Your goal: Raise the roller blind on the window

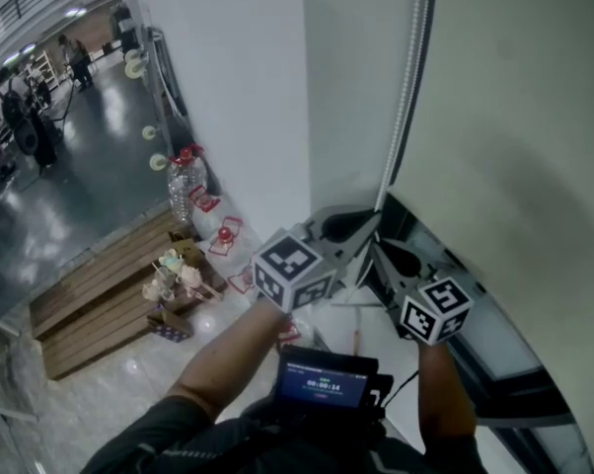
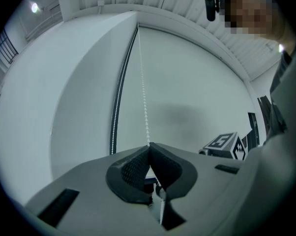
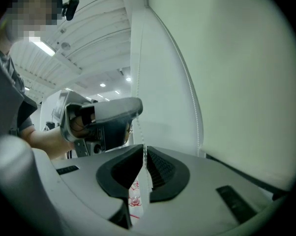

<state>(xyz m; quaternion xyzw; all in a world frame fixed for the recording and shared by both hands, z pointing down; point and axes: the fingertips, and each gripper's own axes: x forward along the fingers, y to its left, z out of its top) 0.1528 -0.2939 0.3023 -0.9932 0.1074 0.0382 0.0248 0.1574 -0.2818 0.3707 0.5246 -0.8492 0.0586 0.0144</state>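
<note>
Beside the pale, smooth roller blind [image 1: 514,117] hangs a white beaded chain [image 1: 407,77].

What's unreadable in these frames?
- Bead chain, lower loop: head view, hidden behind the left claw and right claw.
- Roller blind, top tube: head view, cut off by the top edge.
- Chest screen, readout: head view, too small.

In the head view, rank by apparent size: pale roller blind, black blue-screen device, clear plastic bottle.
1. Pale roller blind
2. Black blue-screen device
3. Clear plastic bottle, but it is farther away, so real size is unsure.
</note>
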